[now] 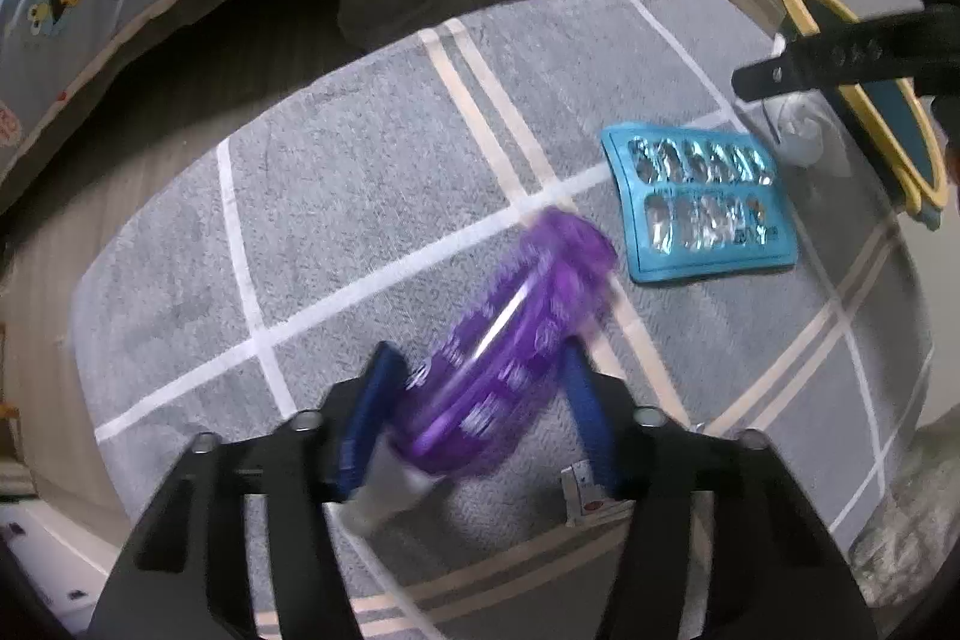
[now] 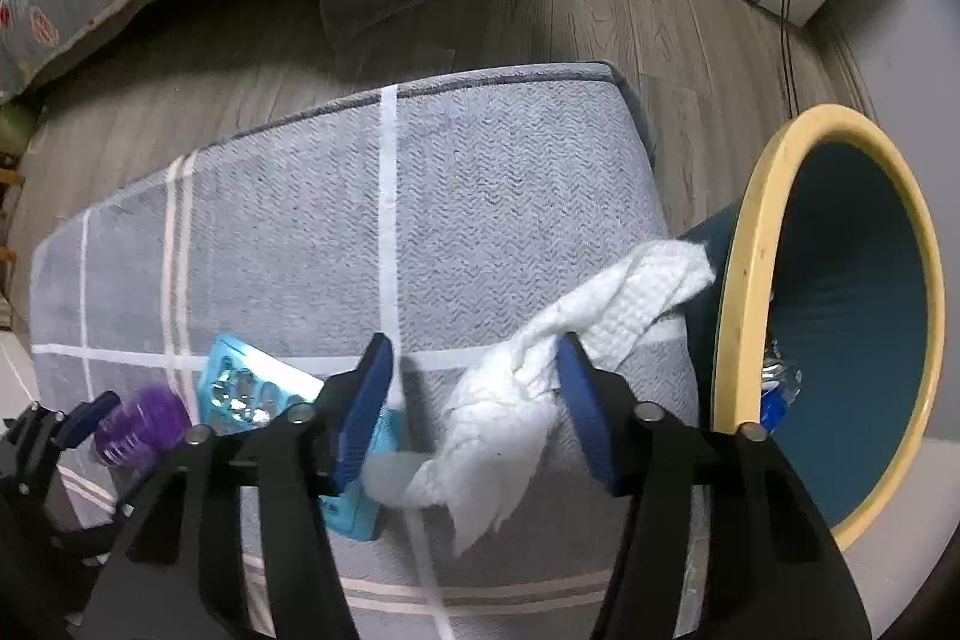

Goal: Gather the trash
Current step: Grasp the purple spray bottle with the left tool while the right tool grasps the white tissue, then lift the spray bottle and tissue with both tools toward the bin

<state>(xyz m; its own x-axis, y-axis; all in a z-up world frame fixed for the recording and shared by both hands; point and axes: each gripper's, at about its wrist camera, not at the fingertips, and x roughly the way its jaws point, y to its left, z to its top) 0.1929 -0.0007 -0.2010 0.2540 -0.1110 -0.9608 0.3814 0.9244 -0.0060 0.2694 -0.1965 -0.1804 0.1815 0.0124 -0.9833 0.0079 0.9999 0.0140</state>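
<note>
The purple bottle (image 1: 510, 340) is lying on the grey rug (image 1: 360, 196), and your left gripper (image 1: 477, 370) is clamping its blue pads on it. Only your right wrist view is showing the crumpled paper towel (image 2: 540, 376) sitting between your right gripper (image 2: 474, 370) pads, left pad clear, and the bin's (image 2: 750, 280) inside. The blue blister pack (image 1: 702, 202) is lying nearby.
</note>
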